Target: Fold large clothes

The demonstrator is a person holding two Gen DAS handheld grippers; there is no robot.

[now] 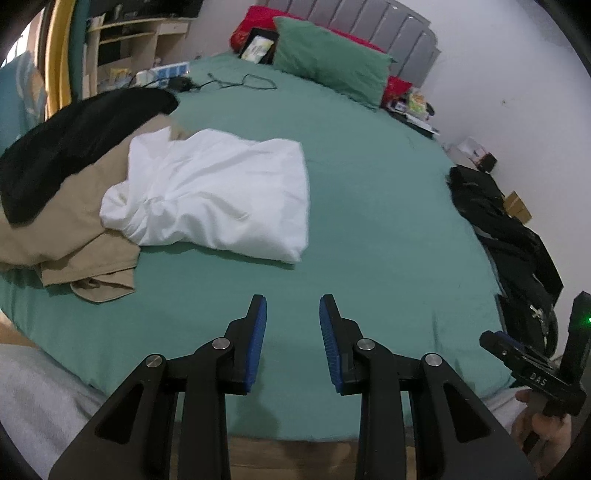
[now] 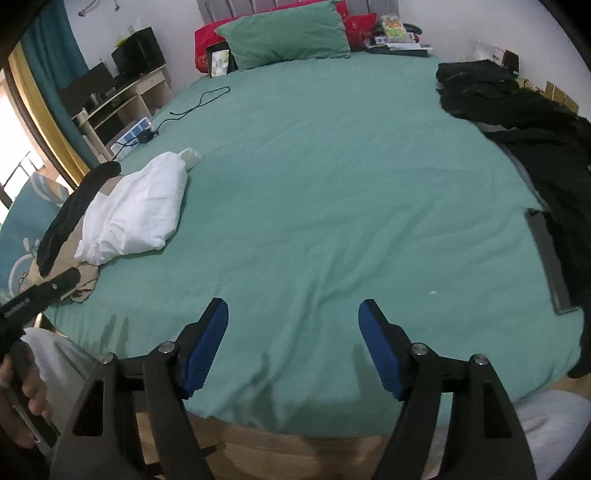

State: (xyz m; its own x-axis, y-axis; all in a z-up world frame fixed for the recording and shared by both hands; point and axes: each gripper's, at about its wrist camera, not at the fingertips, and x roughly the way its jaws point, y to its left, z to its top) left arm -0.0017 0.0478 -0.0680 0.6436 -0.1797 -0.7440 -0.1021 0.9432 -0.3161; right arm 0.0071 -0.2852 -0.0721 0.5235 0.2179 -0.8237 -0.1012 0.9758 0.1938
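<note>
A folded white garment (image 1: 214,195) lies on the green bed sheet (image 1: 369,184), resting partly on a tan garment (image 1: 74,229) with a black one (image 1: 66,144) behind it. The same white garment (image 2: 136,214) shows at the left in the right wrist view. A heap of dark clothes (image 2: 517,110) lies along the bed's right side, also seen as dark clothes (image 1: 509,236). My left gripper (image 1: 291,306) hangs over the bare sheet near the front edge, jaws apart, empty. My right gripper (image 2: 293,314) is open wide over the sheet, nothing between its blue pads.
A green pillow (image 2: 288,33) and red cushions (image 2: 207,37) lie at the headboard. A black cable (image 2: 192,107) and charger trail across the far left of the bed. A grey flat item (image 2: 550,258) lies at the right edge. A desk (image 2: 122,96) stands left.
</note>
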